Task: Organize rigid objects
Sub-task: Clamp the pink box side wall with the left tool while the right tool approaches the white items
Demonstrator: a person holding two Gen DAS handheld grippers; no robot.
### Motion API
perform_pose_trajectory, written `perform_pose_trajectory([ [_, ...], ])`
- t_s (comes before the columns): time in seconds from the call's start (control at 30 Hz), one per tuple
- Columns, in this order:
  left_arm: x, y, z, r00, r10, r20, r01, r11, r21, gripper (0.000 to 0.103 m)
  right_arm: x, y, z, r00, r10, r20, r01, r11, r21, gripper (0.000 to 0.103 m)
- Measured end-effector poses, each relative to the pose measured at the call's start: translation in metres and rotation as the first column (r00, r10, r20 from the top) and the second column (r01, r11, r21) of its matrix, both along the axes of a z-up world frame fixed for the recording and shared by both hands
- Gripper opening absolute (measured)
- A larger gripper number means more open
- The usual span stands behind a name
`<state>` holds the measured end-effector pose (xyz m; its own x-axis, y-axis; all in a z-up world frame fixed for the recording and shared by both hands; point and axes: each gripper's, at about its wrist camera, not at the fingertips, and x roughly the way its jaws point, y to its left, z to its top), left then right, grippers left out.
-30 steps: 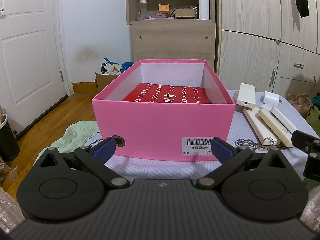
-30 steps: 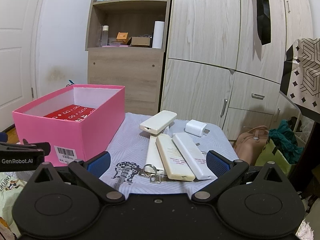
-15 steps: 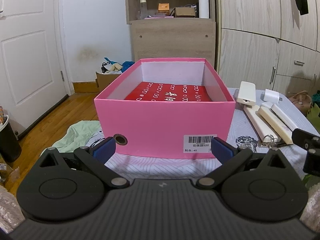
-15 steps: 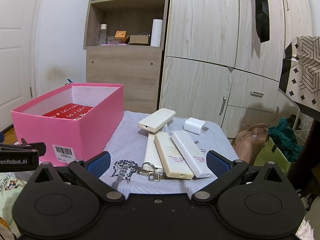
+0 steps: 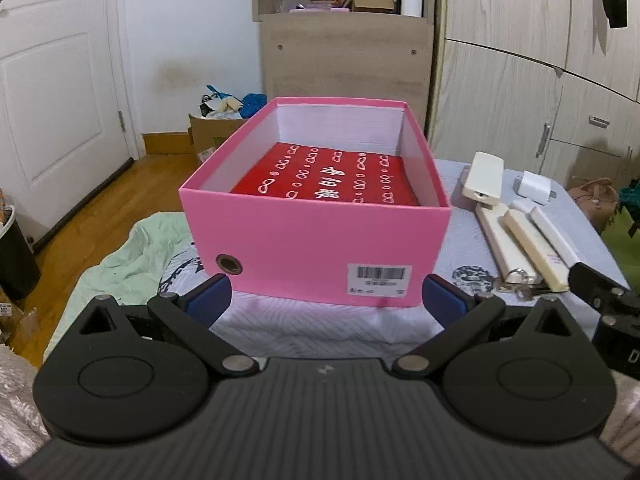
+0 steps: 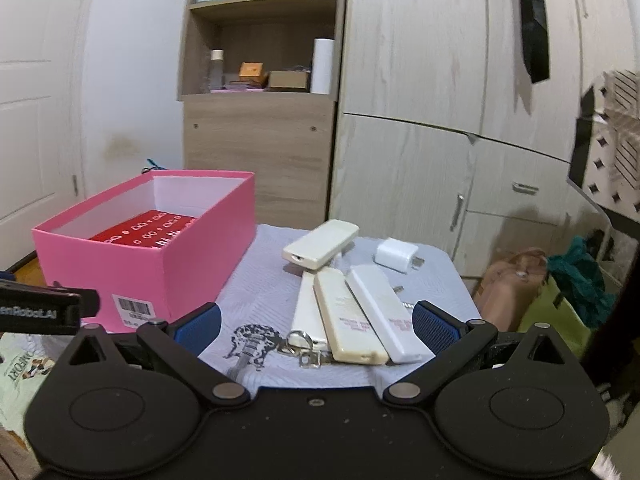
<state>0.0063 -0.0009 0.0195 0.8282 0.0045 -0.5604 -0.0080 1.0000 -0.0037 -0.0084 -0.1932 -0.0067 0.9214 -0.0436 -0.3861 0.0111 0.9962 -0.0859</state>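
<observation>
- Left gripper (image 5: 326,298) now sits higher and a little further back from the pink box (image 5: 316,256) than a second ago, jaws as wide apart as before
- Looks down into the box more steeply: more of the red sheet (image 5: 332,182) on its floor shows, and the barcode label (image 5: 379,276) lies clear between the blue pads (image 5: 210,298)
- Right gripper (image 6: 316,324) has eased forward and dipped toward the three long white bars (image 6: 348,312); bars and key ring (image 6: 300,338) fill more of the gap between its spread fingers
- Right-wrist view now blurred with motion, sharp a second ago
</observation>
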Motion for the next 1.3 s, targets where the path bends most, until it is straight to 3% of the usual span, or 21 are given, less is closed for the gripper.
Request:
perform_pose_trajectory([
  [0.13, 0.002, -0.004, 0.021, 0.995, -0.098, -0.029, 0.099, 0.995, 0.02, 0.103, 0.005, -0.002, 0.013, 0.998, 0.058, -0.005, -0.058, 0.998, -0.004, 0.103],
  [0.3, 0.018, -0.002, 0.053, 0.963, -0.244, -0.118, 0.246, 0.969, 0.008, 0.103, 0.013, -0.001, 0.038, 0.99, 0.142, 0.018, -0.142, 0.99, -0.02, 0.103],
  [0.63, 0.082, 0.008, 0.101, 0.929, -0.323, -0.183, 0.333, 0.942, 0.028, 0.102, 0.05, 0.0, 0.069, 0.944, 0.315, -0.101, -0.321, 0.946, -0.047, 0.103],
  [0.8, 0.13, 0.021, 0.103, 0.923, -0.338, -0.183, 0.353, 0.934, 0.052, 0.1, 0.096, -0.01, 0.091, 0.906, 0.401, -0.137, -0.404, 0.915, 0.003, 0.103],
  [0.9, 0.155, 0.034, 0.095, 0.935, -0.303, -0.186, 0.322, 0.943, 0.087, 0.099, 0.13, -0.017, 0.098, 0.873, 0.452, -0.182, -0.446, 0.892, 0.078, 0.103],
  [1.03, 0.186, 0.058, 0.078, 0.94, -0.275, -0.201, 0.291, 0.955, 0.056, 0.099, 0.173, -0.026, 0.088, 0.838, 0.473, -0.273, -0.436, 0.88, 0.186, 0.102],
  [1.17, 0.203, 0.078, 0.061, 0.932, -0.281, -0.227, 0.298, 0.953, 0.045, 0.099, 0.193, -0.045, 0.048, 0.841, 0.416, -0.345, -0.337, 0.903, 0.267, 0.089],
  [1.3, 0.215, 0.084, 0.042, 0.919, -0.302, -0.255, 0.326, 0.943, 0.059, 0.099, 0.196, -0.07, 0.017, 0.841, 0.355, -0.407, -0.261, 0.927, 0.27, 0.085],
])
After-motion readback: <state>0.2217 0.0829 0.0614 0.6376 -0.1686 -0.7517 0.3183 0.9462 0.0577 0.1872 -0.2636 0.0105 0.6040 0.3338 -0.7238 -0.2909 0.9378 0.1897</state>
